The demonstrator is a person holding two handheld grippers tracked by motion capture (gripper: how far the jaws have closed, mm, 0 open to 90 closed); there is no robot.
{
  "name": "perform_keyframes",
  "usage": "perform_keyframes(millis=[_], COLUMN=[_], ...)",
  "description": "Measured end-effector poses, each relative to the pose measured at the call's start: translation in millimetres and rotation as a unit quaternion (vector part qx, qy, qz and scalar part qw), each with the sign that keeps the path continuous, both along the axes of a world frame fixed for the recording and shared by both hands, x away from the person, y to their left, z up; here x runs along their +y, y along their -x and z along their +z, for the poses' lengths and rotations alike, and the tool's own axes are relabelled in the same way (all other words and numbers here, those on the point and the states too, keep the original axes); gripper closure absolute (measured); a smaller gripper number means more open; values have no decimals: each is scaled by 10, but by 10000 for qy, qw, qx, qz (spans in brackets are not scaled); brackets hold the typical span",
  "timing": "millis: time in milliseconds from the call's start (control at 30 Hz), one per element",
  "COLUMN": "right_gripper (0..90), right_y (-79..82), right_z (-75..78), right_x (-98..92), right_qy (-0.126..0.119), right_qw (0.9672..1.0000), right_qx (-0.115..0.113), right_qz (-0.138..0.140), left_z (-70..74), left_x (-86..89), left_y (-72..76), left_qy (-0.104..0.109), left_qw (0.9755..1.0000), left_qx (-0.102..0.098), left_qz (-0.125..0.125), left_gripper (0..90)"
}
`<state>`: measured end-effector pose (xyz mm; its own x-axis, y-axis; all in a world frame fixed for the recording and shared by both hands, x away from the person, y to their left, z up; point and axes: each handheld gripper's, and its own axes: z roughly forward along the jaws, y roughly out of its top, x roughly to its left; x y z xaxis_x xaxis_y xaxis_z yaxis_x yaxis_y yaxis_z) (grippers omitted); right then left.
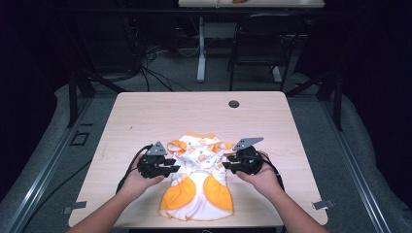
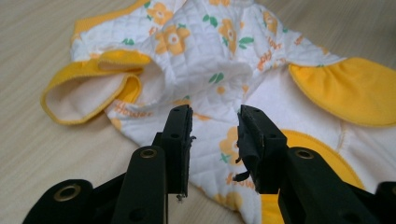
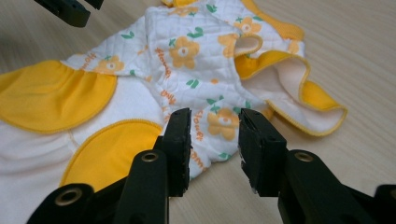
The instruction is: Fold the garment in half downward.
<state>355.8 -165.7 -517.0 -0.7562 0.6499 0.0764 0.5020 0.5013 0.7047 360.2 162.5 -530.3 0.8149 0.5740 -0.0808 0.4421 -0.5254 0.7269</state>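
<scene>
A small quilted garment [image 1: 199, 177], white with orange flowers and yellow patches, lies flat near the table's front edge. My left gripper [image 1: 173, 170] sits at its left side, open, jaws over the floral cloth [image 2: 219, 79] with nothing pinched. A yellow-trimmed sleeve [image 2: 88, 93] lies to the left in the left gripper view. My right gripper [image 1: 226, 163] sits at the garment's right side, open above the floral edge [image 3: 210, 79], beside another yellow-trimmed sleeve [image 3: 299, 88]. The left gripper's jaw tips [image 3: 70, 9] show at the top left of the right gripper view.
The light wooden table [image 1: 160, 116] has bare room behind the garment and a round cable hole [image 1: 233, 104] at the back. A black chair [image 1: 262, 43] and a white desk leg [image 1: 200, 53] stand on the floor beyond, with cables trailing.
</scene>
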Motion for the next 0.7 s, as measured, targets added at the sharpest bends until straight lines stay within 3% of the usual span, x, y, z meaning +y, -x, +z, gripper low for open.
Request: perform_keyframes(millis=[167,333,467,500,700], right_gripper=[626,625,623,626,642], right_y=[-74,-141,-223,-275,-423], right_z=[148,234,290,304,337], right_x=[29,71,120,143,195], right_qy=[54,210,377,426,696], right_qw=[10000,9997,9992,9990,9973], right_qx=[-36,-81,-70,-64,-114], right_qz=[-27,44,129,143,210], left_z=[147,195,217,245,309], left_x=[-90,-119,-132,-126,-110], left_y=[-89,-201,-319,-401,-565], left_qy=[-36,-4,-15,-30,-151], left_qw=[9999,9998,10000,10000,9996], left_qx=[-18,58,65,28,-103], left_qz=[-108,-174,-42,71,224], left_gripper=[629,628,624,624,629])
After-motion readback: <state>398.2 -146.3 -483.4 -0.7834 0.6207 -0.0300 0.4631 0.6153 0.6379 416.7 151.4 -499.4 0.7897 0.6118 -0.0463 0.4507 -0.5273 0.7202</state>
